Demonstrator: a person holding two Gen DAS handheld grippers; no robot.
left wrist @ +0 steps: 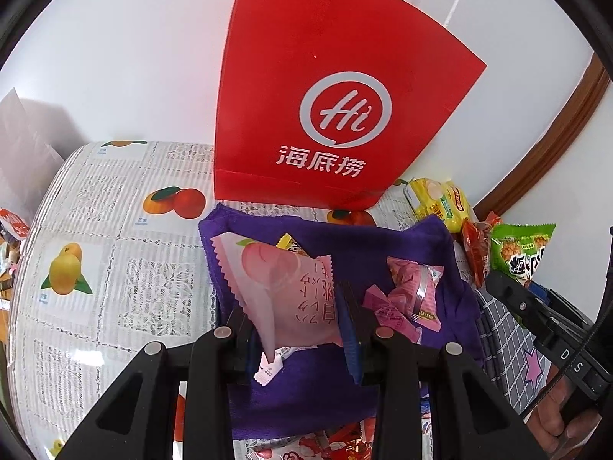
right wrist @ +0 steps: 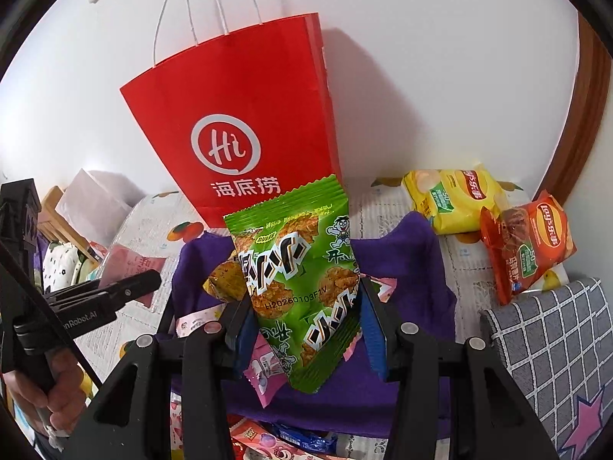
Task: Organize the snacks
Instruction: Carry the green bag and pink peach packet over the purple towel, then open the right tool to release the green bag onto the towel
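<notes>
- Holding two snack packets at once over a purple cloth bin (right wrist: 413,253) that fills the lower middle of both frames
- Left gripper (left wrist: 302,318): jaws narrowed and pinching a pink peach packet (left wrist: 283,291) by its lower end, packet leaning toward upper left, just above the bin's inside
- Right gripper (right wrist: 306,318): jaws narrowed and clamped on a green snack bag (right wrist: 295,268), bag upright at frame centre, its lower end dangling between the pads over the bin
- Already lying in the bin: a small pink packet (left wrist: 406,299) at centre right of the left view and a yellow candy (right wrist: 224,278) left of the green bag in the right view
- Waiting outside the bin, upper right of the right view: a yellow chip bag (right wrist: 456,199) and an orange chip bag (right wrist: 528,245) on the fruit-print tablecloth (left wrist: 115,230)
- Standing behind the bin, top centre: a red paper bag (right wrist: 245,115), upright against the wall
- Judged step: dropping the held packets into the bin, sorting partly done
- Next move likely calls for lowering each packet clear of the bin wall, then spreading the jaws one side at a time, minding the two grippers crowding each other
</notes>
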